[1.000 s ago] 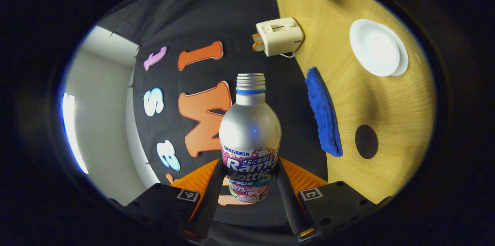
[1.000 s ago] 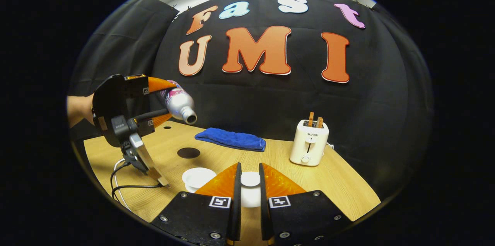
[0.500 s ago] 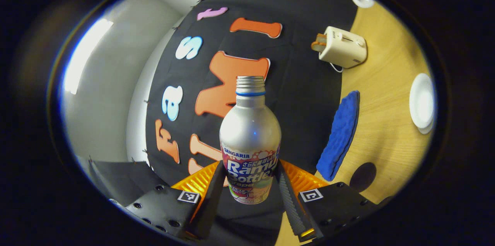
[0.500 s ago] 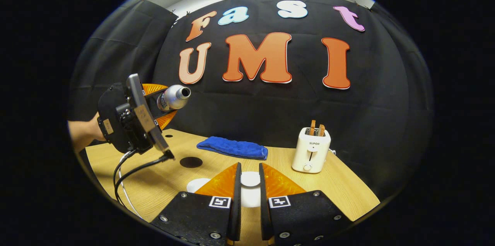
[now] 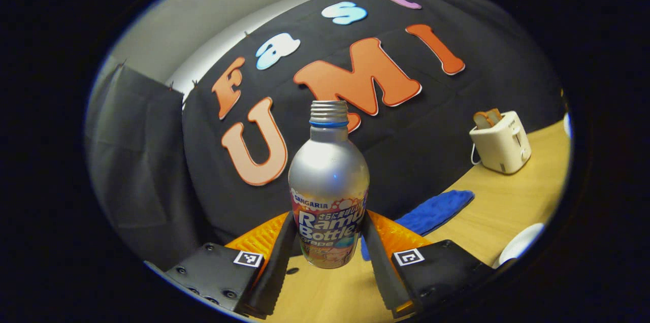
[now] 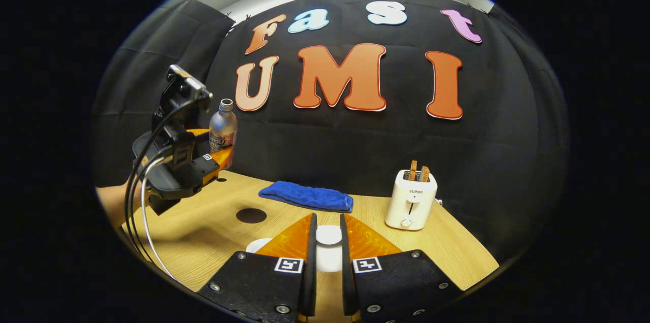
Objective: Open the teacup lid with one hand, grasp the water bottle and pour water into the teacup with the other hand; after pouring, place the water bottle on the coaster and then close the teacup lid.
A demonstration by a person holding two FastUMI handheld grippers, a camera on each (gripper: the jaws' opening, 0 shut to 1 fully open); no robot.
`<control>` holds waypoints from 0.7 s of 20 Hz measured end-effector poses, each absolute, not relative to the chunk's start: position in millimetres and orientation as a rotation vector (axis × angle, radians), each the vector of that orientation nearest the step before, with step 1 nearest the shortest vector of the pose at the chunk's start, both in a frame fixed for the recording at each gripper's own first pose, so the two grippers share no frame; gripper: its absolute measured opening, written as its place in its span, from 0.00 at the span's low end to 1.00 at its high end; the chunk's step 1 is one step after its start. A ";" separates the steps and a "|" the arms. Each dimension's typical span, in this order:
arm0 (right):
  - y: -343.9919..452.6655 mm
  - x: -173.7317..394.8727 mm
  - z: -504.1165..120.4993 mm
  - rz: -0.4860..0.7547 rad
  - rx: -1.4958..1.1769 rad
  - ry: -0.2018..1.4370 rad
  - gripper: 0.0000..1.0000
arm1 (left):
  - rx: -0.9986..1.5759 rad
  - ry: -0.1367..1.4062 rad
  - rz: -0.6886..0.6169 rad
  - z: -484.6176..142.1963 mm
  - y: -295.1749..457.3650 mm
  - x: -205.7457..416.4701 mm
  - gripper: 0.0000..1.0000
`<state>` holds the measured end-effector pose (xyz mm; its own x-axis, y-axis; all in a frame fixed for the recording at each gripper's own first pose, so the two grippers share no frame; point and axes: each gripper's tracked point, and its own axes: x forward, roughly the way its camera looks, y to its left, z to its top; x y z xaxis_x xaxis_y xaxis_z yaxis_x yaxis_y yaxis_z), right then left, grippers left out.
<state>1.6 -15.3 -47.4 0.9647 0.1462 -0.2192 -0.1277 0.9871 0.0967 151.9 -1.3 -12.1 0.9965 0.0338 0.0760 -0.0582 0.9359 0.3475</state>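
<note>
Left gripper [image 5: 329,257]: black housing blocks w/ round screws, 2 square black-white fiducial tags, 1 per side. Ribbed orange wedge panels behind each finger; finger [image 5: 378,267] inner face ridged. In right gripper view the left gripper [image 6: 219,153] shows black body w/ a device mounted on top, black + white cables looping down, small tags. Right gripper [image 6: 325,262]: same build, black blocks, screws, 2 tags, orange wedges.

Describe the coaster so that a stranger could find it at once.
Look at the wooden table before the black wall. The coaster is the flat dark disc in front of the blue cloth. Unlike the white toaster, it lies flush and round.
</note>
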 end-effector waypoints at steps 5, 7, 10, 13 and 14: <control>-11.2 4.5 -53.9 0.143 0.084 0.242 0.21 | 0.070 0.050 0.002 -48.2 -2.2 170.8 0.78; -9.6 5.9 -57.6 0.145 0.078 0.249 0.21 | -0.012 0.086 -0.003 -60.5 -2.6 176.6 0.78; -7.9 8.6 -61.5 0.147 0.072 0.257 0.21 | -0.088 0.132 -0.015 -77.3 -2.1 184.5 0.78; -4.3 10.6 -66.2 0.150 0.069 0.264 0.21 | -0.158 0.189 -0.028 -100.3 -1.4 189.9 0.75; -4.0 11.7 -68.1 0.149 0.063 0.266 0.21 | -0.177 0.201 -0.035 -106.4 -1.7 191.9 0.78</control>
